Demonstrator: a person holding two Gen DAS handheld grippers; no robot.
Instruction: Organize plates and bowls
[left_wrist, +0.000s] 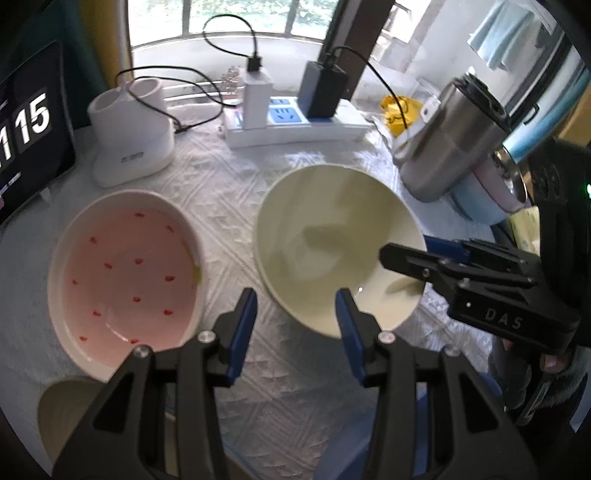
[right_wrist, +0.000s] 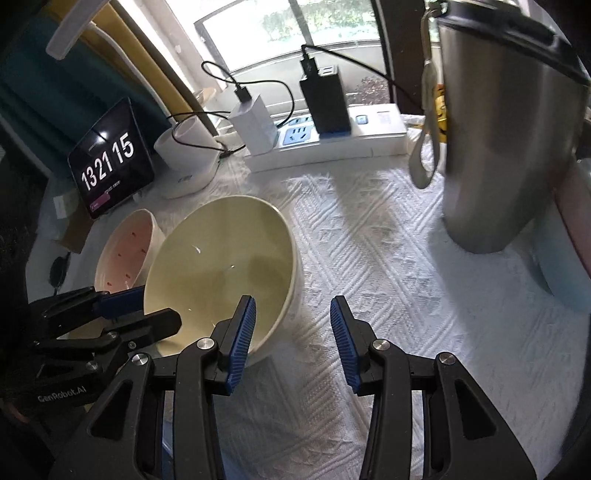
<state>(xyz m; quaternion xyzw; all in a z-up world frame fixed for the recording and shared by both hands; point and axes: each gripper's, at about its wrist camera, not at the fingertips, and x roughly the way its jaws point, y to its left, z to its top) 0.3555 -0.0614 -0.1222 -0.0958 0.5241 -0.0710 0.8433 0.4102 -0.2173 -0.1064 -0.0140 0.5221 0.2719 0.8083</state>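
A cream bowl stands on the white textured cloth, right of a pink bowl with red dots. My left gripper is open and straddles the cream bowl's near rim, one finger inside and one outside. My right gripper is open and straddles the same bowl's right rim; it shows in the left wrist view over the bowl's right edge. The pink bowl sits behind the cream bowl in the right wrist view. Another cream dish shows at bottom left.
A steel tumbler stands at the right with a light blue dish behind it. A white power strip with chargers, a white cup holder and a clock display line the back.
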